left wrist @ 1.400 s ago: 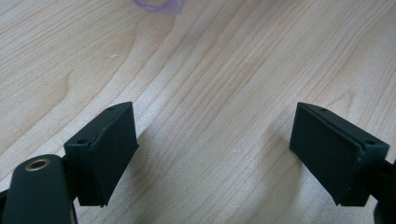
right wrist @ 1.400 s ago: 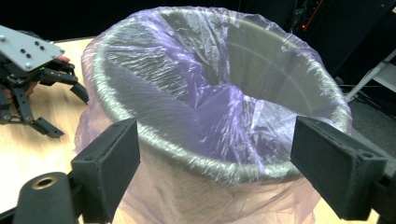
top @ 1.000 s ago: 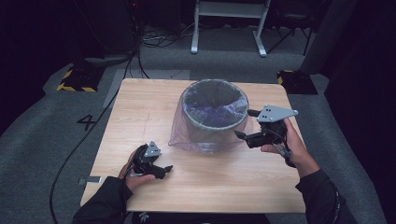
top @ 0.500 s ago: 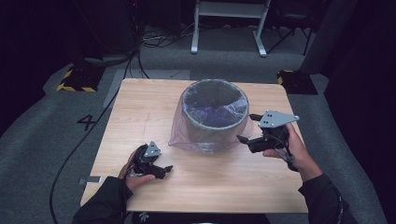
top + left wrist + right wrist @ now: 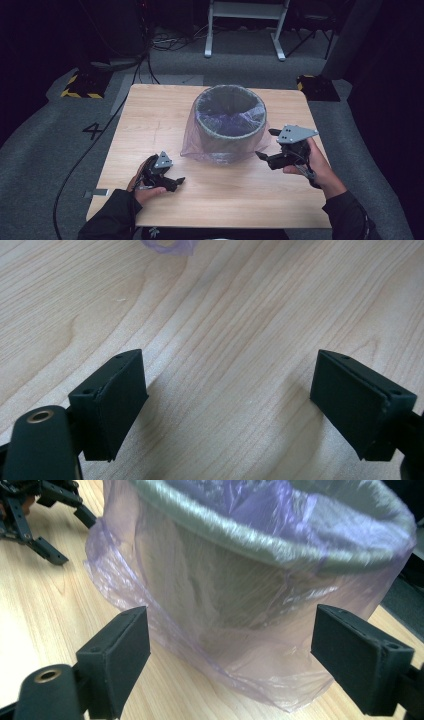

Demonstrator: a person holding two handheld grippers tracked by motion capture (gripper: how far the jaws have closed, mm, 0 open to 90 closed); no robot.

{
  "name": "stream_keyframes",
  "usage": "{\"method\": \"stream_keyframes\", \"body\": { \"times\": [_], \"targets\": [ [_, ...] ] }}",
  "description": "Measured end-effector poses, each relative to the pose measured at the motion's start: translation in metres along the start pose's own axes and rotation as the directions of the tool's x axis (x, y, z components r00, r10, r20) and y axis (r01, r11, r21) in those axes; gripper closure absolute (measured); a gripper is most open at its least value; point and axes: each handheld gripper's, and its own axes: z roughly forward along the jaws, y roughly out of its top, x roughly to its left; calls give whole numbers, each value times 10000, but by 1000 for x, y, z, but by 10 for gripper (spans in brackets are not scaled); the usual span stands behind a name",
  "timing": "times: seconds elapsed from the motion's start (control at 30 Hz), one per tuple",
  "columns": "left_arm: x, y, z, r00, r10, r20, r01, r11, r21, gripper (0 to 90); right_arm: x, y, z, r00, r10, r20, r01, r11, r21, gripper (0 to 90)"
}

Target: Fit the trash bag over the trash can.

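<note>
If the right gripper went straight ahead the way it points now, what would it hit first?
Most likely the purple bag draped over the grey bin: the right gripper, jaws open, faces it, loose plastic nearest. The gap is hard to judge.

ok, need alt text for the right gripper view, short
The right gripper, jaws open with nothing between them, faces a grey bin lined with a translucent purple bag whose loose skirt spreads onto the wooden table. The left gripper rests on the table at upper left.
</note>
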Motion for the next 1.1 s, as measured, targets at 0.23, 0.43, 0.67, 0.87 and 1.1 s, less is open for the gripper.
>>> {"method": "stream_keyframes", "body": {
  "times": [0.23,0.43,0.67,0.87,1.1],
  "targets": [
    [0,0,0,10000,-2,-2,2,10000,-2,144,1,-10,5,10000,34,-14,-34,9995,314,159],
    [0,0,0,10000,-1,-2,1,10000,-2,144,3,-20,11,10000,39,-70,-35,9978,655,159],
    [0,0,0,10000,-2,-2,2,10000,-3,143,5,-31,15,9999,74,-112,-63,9955,942,159],
    [0,0,0,10000,0,-2,0,10000,0,144,5,-41,18,9998,146,-119,-130,9924,1223,160],
    [0,0,0,10000,1,-1,-1,10000,-1,144,5,-54,22,9996,239,-121,-219,9887,1483,160]
  ]
}}
